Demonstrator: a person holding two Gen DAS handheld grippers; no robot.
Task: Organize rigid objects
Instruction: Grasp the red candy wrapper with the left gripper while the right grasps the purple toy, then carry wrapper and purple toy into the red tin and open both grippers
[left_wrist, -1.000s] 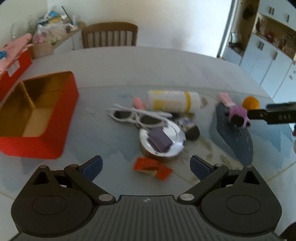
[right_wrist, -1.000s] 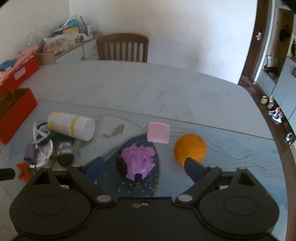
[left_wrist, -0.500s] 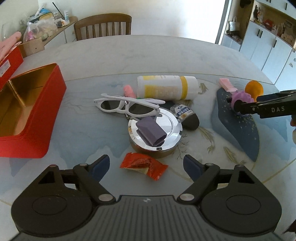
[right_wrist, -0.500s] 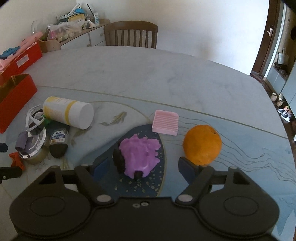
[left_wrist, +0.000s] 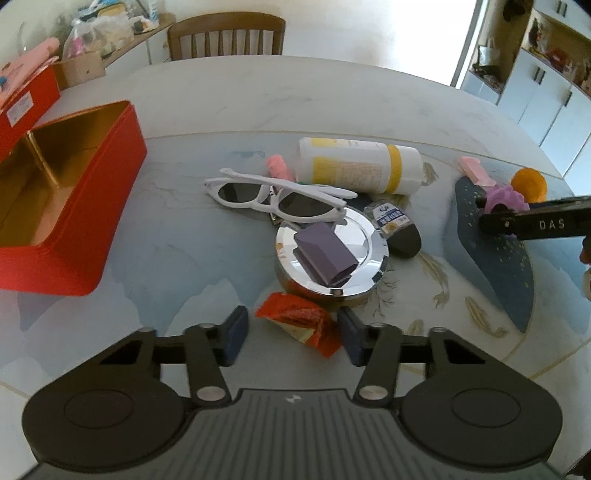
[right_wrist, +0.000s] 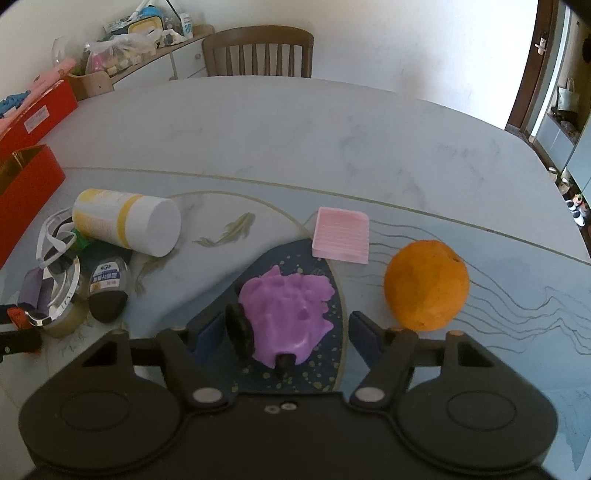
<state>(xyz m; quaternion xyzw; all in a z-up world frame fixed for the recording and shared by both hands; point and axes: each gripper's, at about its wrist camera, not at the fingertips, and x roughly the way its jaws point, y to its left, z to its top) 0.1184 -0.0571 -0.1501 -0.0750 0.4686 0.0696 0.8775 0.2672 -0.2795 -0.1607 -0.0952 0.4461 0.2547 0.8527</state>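
Red foil shows between your left gripper's (left_wrist: 291, 334) blue pads: the wrapper (left_wrist: 301, 325) lies on the table (left_wrist: 332, 92) with the jaws part-way open on either side of it. You cannot tell whether either pad touches it. Just beyond it sits the chrome lid (left_wrist: 332, 254) with a purple block (left_wrist: 325, 253) on top. White glasses (left_wrist: 275, 194) rest against the lid's far rim, and the bottle (left_wrist: 360, 166) lies on its side behind them. A small dark pouch (left_wrist: 399, 229) lies right of the lid. The red tin (left_wrist: 62, 195) stands open, well apart at the left.

Your right gripper (right_wrist: 286, 332) is open about as wide, straddling the purple toy (right_wrist: 286, 310), which sits on the dark blue mat (right_wrist: 325, 358). The toy's black wheel (right_wrist: 240, 330) is just beside the left pad; the right pad stands clear of the toy. A pink pad (right_wrist: 341, 234) lies at the mat's far end. The orange (right_wrist: 426, 284) rests just right of the mat.
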